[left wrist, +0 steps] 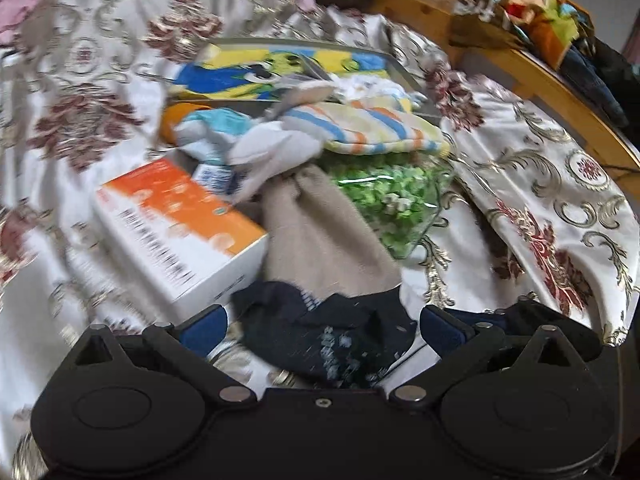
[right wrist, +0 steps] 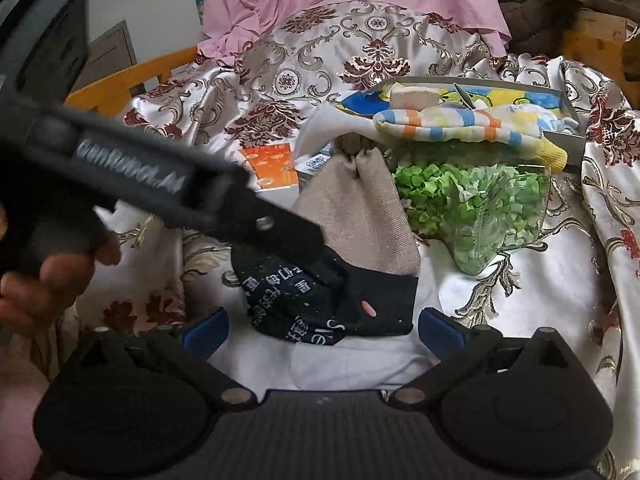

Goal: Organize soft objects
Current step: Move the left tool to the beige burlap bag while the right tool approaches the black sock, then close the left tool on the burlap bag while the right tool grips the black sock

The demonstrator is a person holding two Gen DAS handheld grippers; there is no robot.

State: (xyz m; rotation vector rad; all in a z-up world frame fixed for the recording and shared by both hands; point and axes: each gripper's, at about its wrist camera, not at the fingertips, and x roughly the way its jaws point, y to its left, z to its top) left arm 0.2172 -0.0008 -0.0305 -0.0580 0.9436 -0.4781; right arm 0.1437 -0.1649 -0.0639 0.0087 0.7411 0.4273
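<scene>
Lying low in both frames, a dark sock (right wrist: 328, 300) with pale lettering rests on the patterned bedspread (right wrist: 328, 40). The left gripper (left wrist: 320, 322) hovers over it with fingers spread wide, nothing grasped. The right gripper (right wrist: 323, 326) sits just behind the sock, likewise released. A beige cloth (right wrist: 360, 212) touches the sock's far edge. Further up are green paper bits (right wrist: 480, 204), a striped sock (right wrist: 460, 124) and an orange box (left wrist: 176, 224) at left.
</scene>
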